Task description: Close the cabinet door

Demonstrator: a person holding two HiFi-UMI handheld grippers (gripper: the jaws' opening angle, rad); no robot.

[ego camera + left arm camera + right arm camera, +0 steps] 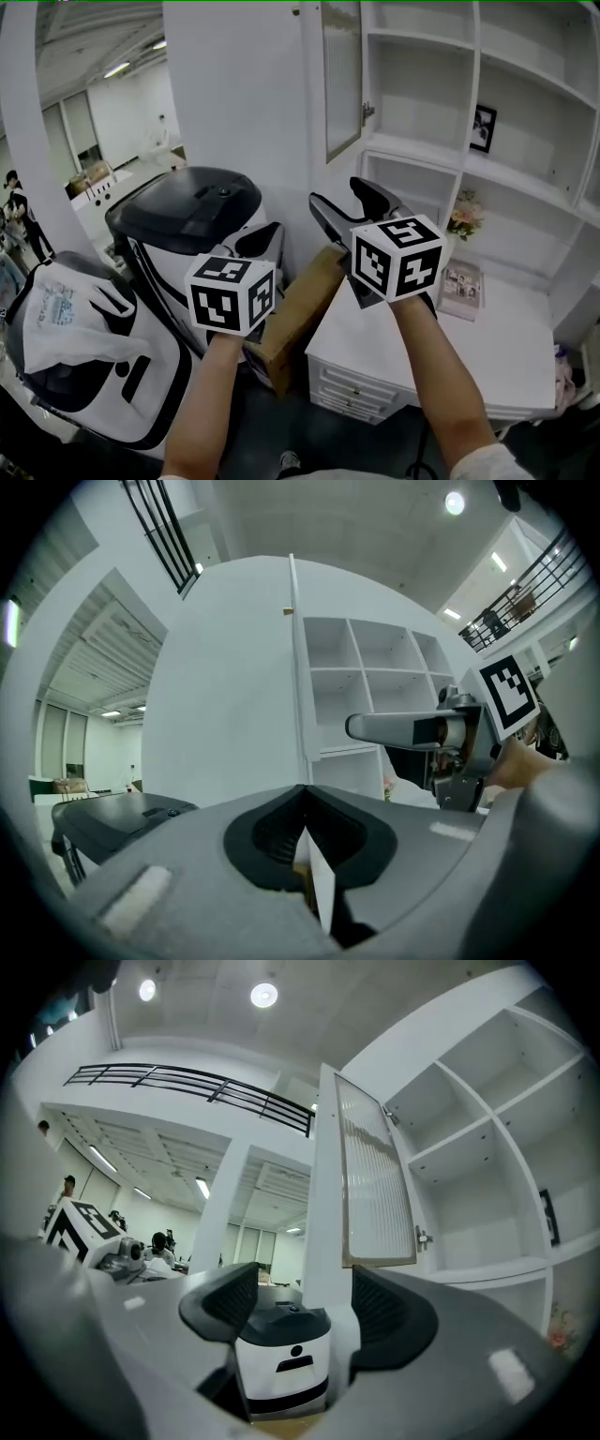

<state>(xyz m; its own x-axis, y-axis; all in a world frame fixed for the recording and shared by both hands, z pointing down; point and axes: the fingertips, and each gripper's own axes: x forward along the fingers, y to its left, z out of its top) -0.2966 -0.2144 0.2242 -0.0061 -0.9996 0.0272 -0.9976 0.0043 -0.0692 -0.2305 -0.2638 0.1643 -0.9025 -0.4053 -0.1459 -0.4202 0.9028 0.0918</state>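
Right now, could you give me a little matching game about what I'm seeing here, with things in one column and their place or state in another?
Things:
1. cabinet door
2. left gripper
3. right gripper
4. picture frame

States or places:
A. jaws apart, nothing between them
B. standing on a shelf
C. swung open
D. jaws together

Pairs: 1-C, 2-D, 3-A, 4-B.

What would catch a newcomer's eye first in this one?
The left gripper and right gripper fill the head view's foreground, the right one's jaws wide apart. Behind them a ribbed-glass cabinet door stands open on white shelves; a black-topped machine sits at left.
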